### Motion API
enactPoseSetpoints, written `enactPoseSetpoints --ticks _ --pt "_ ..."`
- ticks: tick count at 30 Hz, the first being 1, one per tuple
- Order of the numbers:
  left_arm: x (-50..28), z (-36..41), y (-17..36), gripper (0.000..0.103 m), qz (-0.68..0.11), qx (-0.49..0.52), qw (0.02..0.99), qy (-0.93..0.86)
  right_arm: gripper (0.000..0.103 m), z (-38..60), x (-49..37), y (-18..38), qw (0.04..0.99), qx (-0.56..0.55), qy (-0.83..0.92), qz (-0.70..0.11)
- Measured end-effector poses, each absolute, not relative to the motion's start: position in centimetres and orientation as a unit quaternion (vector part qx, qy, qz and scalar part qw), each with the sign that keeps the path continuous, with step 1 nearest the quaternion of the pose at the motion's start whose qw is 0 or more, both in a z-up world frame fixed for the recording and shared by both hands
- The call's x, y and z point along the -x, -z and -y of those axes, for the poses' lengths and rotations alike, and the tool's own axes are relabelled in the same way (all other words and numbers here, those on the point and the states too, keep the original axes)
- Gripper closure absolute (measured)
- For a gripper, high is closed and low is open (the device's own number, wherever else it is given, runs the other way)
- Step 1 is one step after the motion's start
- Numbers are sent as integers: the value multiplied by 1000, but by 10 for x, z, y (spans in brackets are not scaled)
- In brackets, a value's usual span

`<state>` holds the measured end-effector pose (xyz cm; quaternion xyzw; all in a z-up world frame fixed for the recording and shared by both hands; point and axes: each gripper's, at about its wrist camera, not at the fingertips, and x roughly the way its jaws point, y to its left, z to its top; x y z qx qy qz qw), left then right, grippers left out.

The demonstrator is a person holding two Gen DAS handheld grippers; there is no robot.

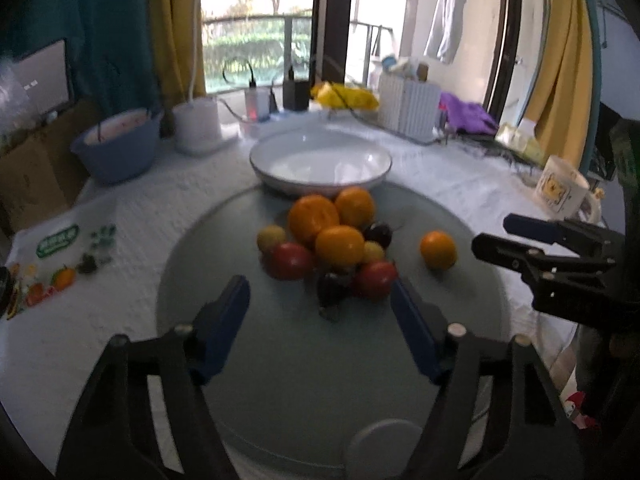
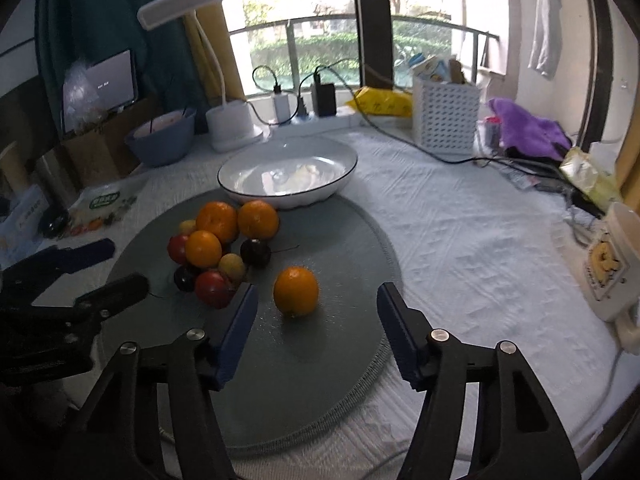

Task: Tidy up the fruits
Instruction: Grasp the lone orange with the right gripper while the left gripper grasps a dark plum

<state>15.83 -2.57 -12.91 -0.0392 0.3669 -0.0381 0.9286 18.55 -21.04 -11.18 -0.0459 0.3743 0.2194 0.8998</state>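
Note:
A pile of fruit (image 1: 332,240) lies on a round grey mat (image 1: 280,380): oranges, red and dark plums, small yellow fruits. One orange (image 2: 296,291) lies apart to the right of the pile (image 2: 218,248); it also shows in the left wrist view (image 1: 438,250). An empty white bowl (image 1: 320,164) stands just behind the mat (image 2: 320,360) and shows in the right wrist view (image 2: 286,172). My left gripper (image 1: 320,308) is open and empty, just short of the pile. My right gripper (image 2: 316,312) is open and empty, its fingers on either side of the lone orange, slightly short of it.
A blue bowl (image 2: 162,136), a white lamp base (image 2: 234,124), a white perforated basket (image 2: 446,118), a purple cloth (image 2: 528,124) and cables stand at the table's back. A mug (image 2: 612,268) stands at the right edge. A printed bag (image 1: 60,256) lies at the left.

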Motion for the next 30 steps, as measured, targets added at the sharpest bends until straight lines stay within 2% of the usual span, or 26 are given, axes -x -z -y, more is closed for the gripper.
enactPoseSetpoints --ticks 8,11,17,21,26,30 --pt "-186 24 152 49 -419 30 907 45 39 200 -206 129 883 44 -240 -402" --pt "-192 23 155 51 -427 27 903 46 39 198 -211 132 879 41 -245 -408" --pt "-197 26 155 56 -433 22 899 57 51 192 -218 138 867 38 -265 -420" --pt "-200 29 156 63 -438 23 896 68 68 189 -220 142 862 38 -271 -427" --pt "-202 31 155 72 -440 24 895 76 68 193 -222 140 864 35 -270 -423" --pt "-201 31 153 73 -439 27 895 76 68 197 -221 136 868 33 -267 -417"
